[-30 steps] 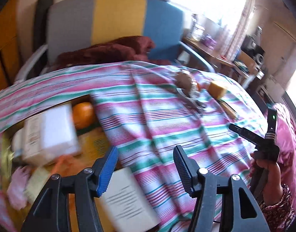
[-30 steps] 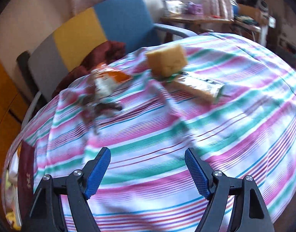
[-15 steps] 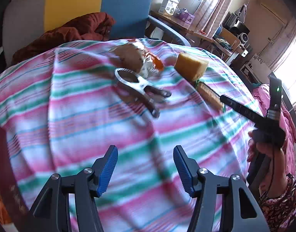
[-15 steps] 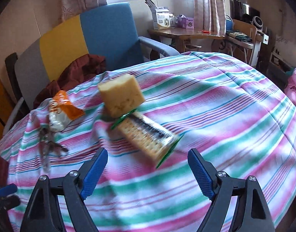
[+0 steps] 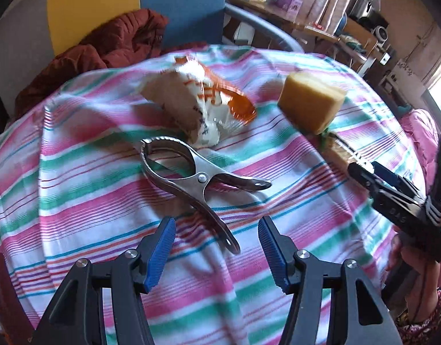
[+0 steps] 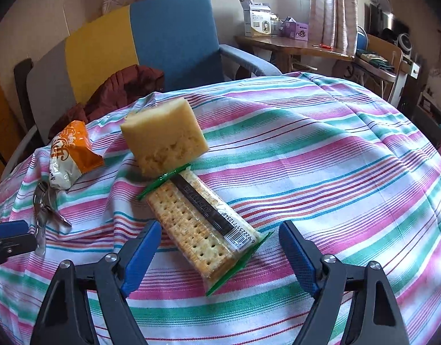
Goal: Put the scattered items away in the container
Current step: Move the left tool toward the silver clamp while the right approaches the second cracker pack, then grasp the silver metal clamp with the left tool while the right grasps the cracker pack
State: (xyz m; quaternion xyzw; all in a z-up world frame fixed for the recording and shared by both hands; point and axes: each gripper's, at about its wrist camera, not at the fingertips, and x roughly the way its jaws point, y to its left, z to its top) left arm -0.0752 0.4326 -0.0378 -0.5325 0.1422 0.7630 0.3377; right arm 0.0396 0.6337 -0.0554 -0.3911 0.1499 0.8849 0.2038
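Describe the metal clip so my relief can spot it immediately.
Start at the striped cloth that covers the table. Just ahead of the open left claw lies the metal clip, below the orange-and-white snack bag. It is the only shiny steel thing there, with two long handles; its neighbours are soft or wrapped.

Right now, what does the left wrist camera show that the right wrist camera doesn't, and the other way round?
Only the left view shows the whole metal clamp and the hand holding the right gripper, whose jaws are closing on nothing. Only the right view shows the full cracker pack. Both share the yellow sponge, the orange snack bag and the striped cloth.
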